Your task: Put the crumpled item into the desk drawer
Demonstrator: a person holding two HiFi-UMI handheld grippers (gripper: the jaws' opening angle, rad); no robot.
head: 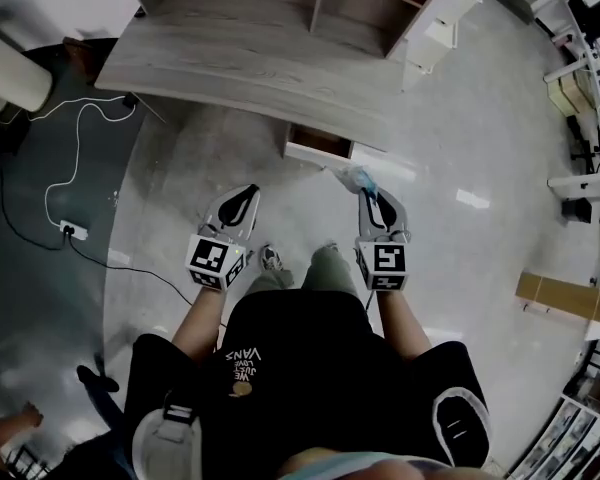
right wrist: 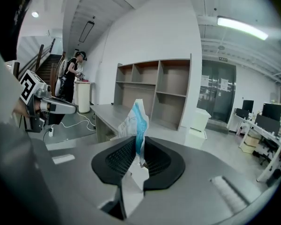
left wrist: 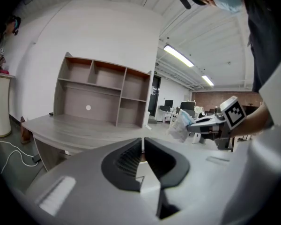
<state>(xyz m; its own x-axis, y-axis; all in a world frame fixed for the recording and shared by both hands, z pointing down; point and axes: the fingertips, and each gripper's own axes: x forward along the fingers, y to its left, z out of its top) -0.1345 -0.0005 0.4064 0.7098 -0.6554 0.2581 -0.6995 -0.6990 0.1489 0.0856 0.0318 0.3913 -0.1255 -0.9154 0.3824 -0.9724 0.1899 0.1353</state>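
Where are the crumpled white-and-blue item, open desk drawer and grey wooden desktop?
crumpled white-and-blue item (right wrist: pixel 139 123): right gripper view, blue fold.
open desk drawer (head: pixel 320 140): head view, brown inside.
grey wooden desktop (head: pixel 240 63): head view, bare middle.

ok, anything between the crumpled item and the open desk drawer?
Nothing visible. The crumpled item, pinched in the right hand-held gripper, hangs right by the front of the open desk drawer, with no object between them.

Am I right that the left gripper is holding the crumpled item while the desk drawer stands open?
Not quite: the right gripper holds the crumpled item, as the right gripper view shows; the left gripper is shut on nothing. The desk drawer does stand open.
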